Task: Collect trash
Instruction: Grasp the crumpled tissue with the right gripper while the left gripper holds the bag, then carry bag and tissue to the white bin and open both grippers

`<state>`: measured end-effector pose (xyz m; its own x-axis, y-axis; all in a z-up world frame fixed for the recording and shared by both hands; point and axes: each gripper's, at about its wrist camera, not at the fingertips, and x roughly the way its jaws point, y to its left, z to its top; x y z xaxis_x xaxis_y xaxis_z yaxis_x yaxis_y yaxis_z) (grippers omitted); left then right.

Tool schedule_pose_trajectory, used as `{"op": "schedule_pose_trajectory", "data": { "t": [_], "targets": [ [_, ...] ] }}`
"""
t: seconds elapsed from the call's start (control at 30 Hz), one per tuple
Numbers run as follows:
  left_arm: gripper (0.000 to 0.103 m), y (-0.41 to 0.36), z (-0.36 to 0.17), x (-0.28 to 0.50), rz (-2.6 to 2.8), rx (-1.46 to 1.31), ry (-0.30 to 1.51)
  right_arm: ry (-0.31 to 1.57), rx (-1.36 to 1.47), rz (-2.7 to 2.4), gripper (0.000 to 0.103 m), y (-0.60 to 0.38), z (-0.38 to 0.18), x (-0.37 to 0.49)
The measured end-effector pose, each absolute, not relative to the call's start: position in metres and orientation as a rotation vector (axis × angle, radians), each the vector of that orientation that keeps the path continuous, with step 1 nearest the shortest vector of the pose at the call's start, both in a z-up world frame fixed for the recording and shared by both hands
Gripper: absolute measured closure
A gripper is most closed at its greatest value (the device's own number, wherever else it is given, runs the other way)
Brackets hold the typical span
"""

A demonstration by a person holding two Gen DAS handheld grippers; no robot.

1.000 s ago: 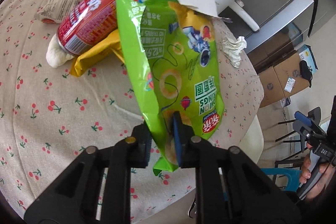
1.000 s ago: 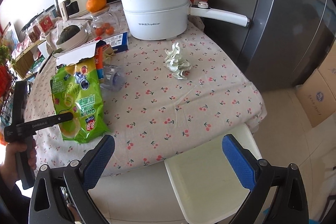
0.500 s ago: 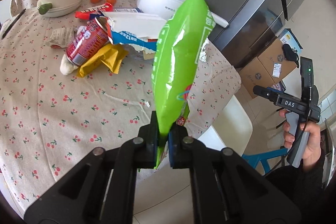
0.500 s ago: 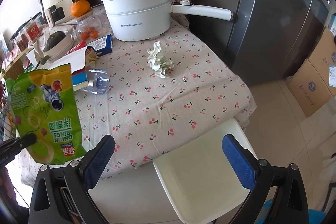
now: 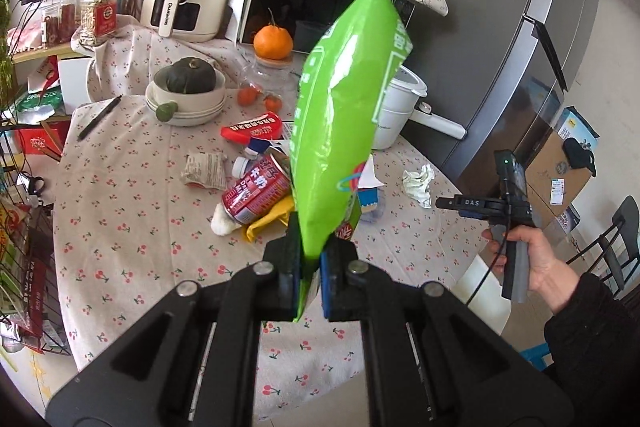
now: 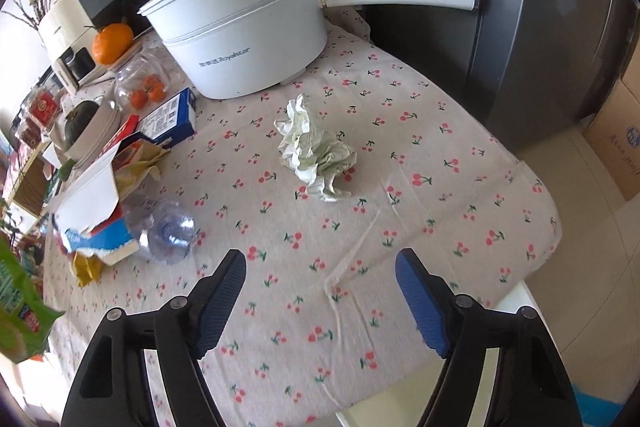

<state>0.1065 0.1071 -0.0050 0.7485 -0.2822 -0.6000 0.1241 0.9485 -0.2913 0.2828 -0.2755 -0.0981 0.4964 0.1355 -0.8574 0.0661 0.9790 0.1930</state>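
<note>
Lifted off the table since the earlier frame, the chip bag (image 5: 344, 131) now hangs upright in the air, left gripper (image 5: 310, 279) clamped on its bottom edge. Bag looks light, crinkly, slick foil; the pinched seam seems the safest hold. Right gripper (image 6: 320, 301) has dropped nearer the table, jaws apart and just been closing with nothing between them, aimed at the tissue wad (image 6: 316, 155) lying just in front of the pot (image 6: 244, 39): soft, weightless, grab anywhere.

green snack bag (image 5: 344, 115), glossy, held upright by its lower edge, clear of the cherry-print tablecloth (image 5: 132, 211). crumpled white paper (image 6: 314, 151) lies alone on the cloth. red can (image 5: 256, 193), yellow wrapper (image 5: 268, 221) and clear bottle (image 6: 170, 231) lie heaped together.
</note>
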Motion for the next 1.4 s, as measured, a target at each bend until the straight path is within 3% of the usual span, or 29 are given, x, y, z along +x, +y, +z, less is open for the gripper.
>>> {"op": "schedule_pose_trajectory", "data": {
  "t": [0.27,0.3,0.33,0.37,0.53,0.6,0.93,1.4],
  "targets": [
    [0.094,0.109,-0.012,0.115,-0.215,-0.263,0.726,1.025,0.224,-0.006,0.034,-0.274,-0.125,0.342],
    [0.094,0.108,-0.013,0.116,-0.216,-0.263,0.733,1.027,0.224,-0.006,0.041,-0.274,-0.127,0.346],
    [0.094,0.106,-0.013,0.116,-0.216,-0.262,0.735,1.032,0.225,0.0,0.057,-0.274,-0.13,0.349],
    [0.094,0.105,-0.013,0.116,-0.217,-0.26,0.737,1.037,0.227,0.01,0.065,-0.274,-0.133,0.351],
    [0.094,0.101,-0.01,0.112,-0.223,-0.251,0.727,1.01,0.198,0.02,0.073,-0.273,-0.122,0.334],
    [0.094,0.099,-0.009,0.111,-0.227,-0.246,0.725,1.019,0.183,0.018,0.094,-0.273,-0.114,0.323],
    [0.094,0.072,-0.017,0.11,-0.306,-0.235,0.776,1.01,0.191,0.027,0.094,-0.287,-0.075,0.251],
    [0.094,-0.035,-0.026,0.104,-0.537,-0.163,0.841,1.023,0.201,-0.056,0.094,-0.339,-0.042,0.146]
  ]
}}
